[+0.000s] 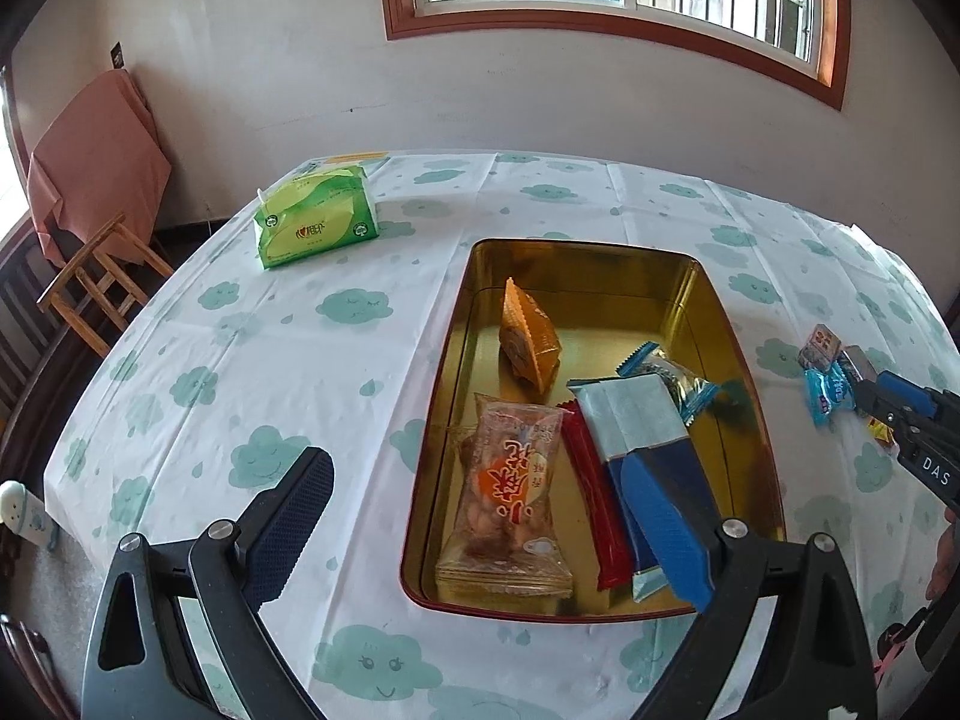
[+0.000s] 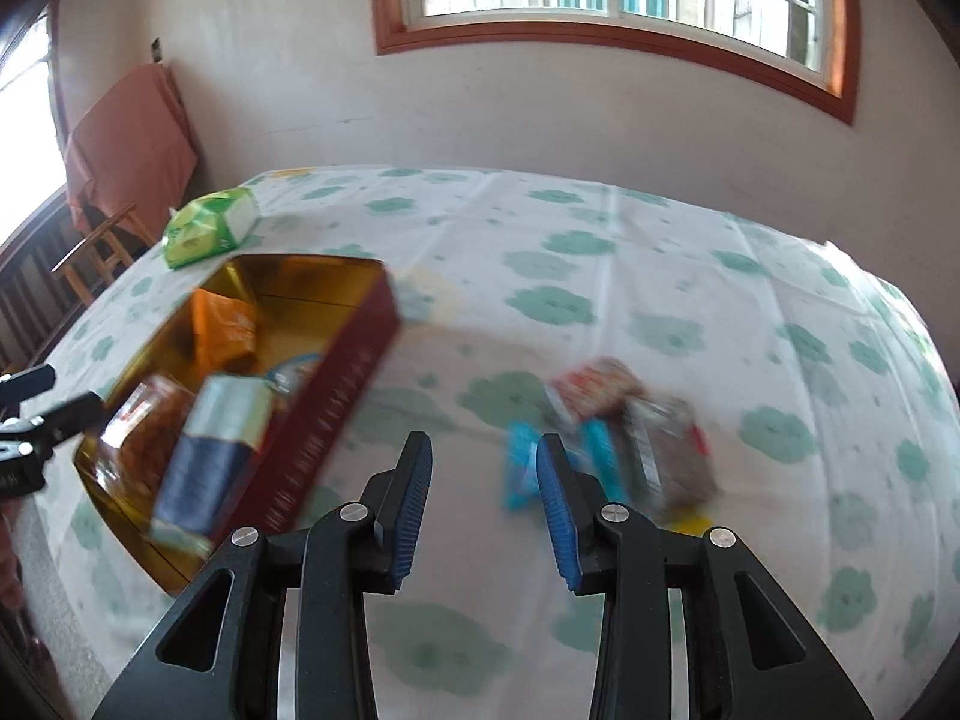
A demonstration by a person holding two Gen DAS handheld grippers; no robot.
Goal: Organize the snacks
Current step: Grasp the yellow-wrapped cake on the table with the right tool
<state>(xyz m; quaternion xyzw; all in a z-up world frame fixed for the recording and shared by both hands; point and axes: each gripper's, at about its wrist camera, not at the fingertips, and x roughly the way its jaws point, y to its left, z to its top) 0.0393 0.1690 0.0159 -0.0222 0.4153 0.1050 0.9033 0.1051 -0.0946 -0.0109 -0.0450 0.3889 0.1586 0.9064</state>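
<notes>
Snacks fill a gold-lined red rectangular tin (image 1: 600, 276) on a cloud-print tablecloth (image 1: 300, 330). Left gripper (image 1: 480, 516) hangs spread over the tin's near end, empty. At three o'clock from the tin, right gripper (image 2: 485, 498), jaws parted and empty, points at loose blue-wrapped candies (image 2: 519, 468); green tissue pack (image 1: 315, 216) at eleven o'clock.

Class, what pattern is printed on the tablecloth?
Teal-green smiling clouds on white tablecloth, clearest in the left wrist view.
</notes>
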